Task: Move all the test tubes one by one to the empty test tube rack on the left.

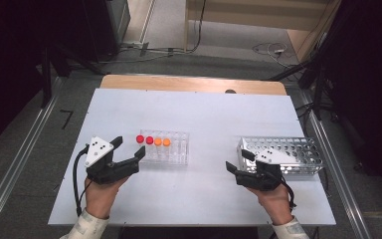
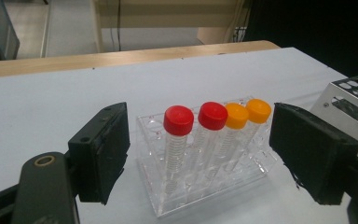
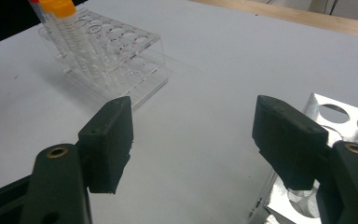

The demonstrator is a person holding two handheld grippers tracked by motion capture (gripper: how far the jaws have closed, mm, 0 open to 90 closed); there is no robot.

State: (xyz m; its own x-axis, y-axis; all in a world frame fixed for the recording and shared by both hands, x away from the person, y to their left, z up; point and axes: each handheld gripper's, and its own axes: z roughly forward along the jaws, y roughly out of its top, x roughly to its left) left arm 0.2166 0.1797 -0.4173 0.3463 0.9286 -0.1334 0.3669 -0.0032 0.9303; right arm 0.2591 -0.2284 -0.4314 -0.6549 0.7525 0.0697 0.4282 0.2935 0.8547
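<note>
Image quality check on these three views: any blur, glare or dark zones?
High view: white table evenly lit, surroundings near black. Left gripper view: capped tubes sharp, soft shadow under the clear rack. Right gripper view: metal rack bright, near jaws slightly soft.

Both grippers (image 1: 128,148) (image 1: 238,162) open, apart.

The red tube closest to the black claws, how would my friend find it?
On the white table stands a clear plastic rack with four capped tubes in a row along one edge. Two caps are red, two orange. Yours is the end red tube, with an orange-capped tube at the far end.
</note>
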